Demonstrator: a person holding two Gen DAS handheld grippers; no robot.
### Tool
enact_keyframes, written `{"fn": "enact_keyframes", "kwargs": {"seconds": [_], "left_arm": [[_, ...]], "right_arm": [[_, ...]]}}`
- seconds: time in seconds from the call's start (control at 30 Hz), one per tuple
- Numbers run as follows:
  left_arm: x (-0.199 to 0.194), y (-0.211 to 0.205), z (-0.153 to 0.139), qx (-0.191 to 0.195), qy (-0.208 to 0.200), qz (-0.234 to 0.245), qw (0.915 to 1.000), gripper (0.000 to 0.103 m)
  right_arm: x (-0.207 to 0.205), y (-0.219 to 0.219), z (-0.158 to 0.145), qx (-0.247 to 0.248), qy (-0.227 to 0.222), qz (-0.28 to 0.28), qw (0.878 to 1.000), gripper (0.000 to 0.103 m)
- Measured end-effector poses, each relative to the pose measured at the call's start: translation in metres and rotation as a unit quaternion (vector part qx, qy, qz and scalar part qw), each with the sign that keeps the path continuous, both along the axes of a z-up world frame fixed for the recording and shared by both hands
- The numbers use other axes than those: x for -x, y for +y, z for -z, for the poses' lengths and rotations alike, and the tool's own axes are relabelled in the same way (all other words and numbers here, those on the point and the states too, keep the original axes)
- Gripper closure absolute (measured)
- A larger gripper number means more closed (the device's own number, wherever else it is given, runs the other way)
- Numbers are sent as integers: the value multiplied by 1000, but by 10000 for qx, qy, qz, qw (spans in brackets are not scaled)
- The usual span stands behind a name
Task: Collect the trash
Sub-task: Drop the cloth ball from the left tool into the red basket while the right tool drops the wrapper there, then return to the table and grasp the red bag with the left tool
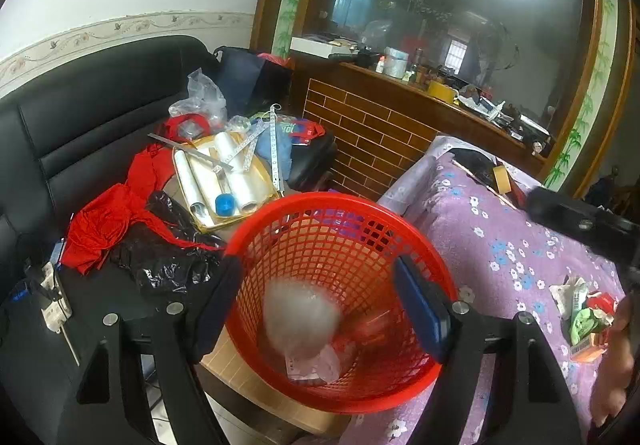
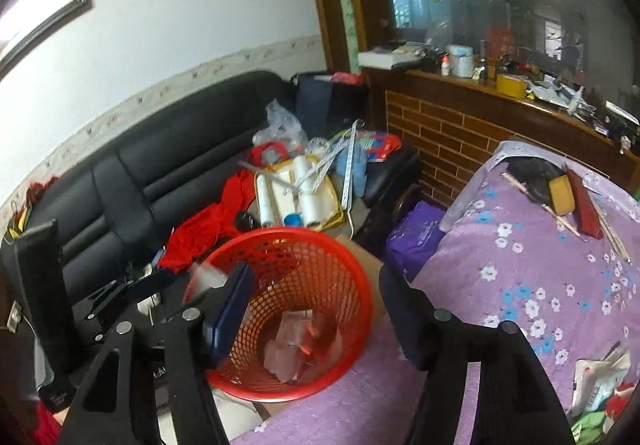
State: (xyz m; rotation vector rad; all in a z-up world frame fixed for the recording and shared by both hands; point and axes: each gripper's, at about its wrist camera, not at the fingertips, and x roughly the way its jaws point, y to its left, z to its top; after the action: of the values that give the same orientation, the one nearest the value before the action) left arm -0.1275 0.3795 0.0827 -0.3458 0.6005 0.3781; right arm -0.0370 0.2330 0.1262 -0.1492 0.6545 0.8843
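"Judging the grip for what was left, how did both claws stand?"

"Both stood open and held nothing. The left claw (image 1: 318, 269) hung over the red basket (image 1: 320, 200), and a pale wad (image 1: 302, 315) showed between its jaws, low inside the basket and clear of both pads. It was too blurred for me to say what it was. The right claw (image 2: 316, 273) hovered over the near rim of the basket (image 2: 280, 232). A clear, blurred scrap (image 2: 208, 275) showed just beside its left finger, and I could not tell what that was either."

"Where was the remaining trash?"

"A pile (image 1: 586, 319) of crumpled wrappers and paper lay on the purple-clothed surface (image 1: 500, 229), well to the right of the basket. From the right wrist it sat at the lower right edge (image 2: 600, 389)."

"How did I expect it to handle?"

"Light and soft, I judged. Wrappers crush under the pads and slide on each other, so a pinch at an edge would likely shed pieces. I would have closed on the thickest crumpled part of one piece, low against the cloth, without snagging the cloth itself. Nothing there looked fragile."
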Motion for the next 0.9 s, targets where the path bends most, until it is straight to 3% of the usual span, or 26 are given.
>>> {"fn": "enact_keyframes", "kwargs": {"seconds": [0.17,0.57,0.77,0.9], "left_arm": [[4,-14,-3,36,-88,136,9999,26],[-10,-136,-7,-188,27,1280,9916,26],[-32,-216,-2,-387,235,2106,9765,26],[-47,-284,-1,-774,403,2912,9527,25]], "right_arm": [[13,-49,-2,-113,-5,218,9997,33],[51,-203,27,-268,259,991,9944,33],[56,-318,30,-635,293,2010,9771,33],[48,-390,35,-933,518,2755,9554,33]]}}
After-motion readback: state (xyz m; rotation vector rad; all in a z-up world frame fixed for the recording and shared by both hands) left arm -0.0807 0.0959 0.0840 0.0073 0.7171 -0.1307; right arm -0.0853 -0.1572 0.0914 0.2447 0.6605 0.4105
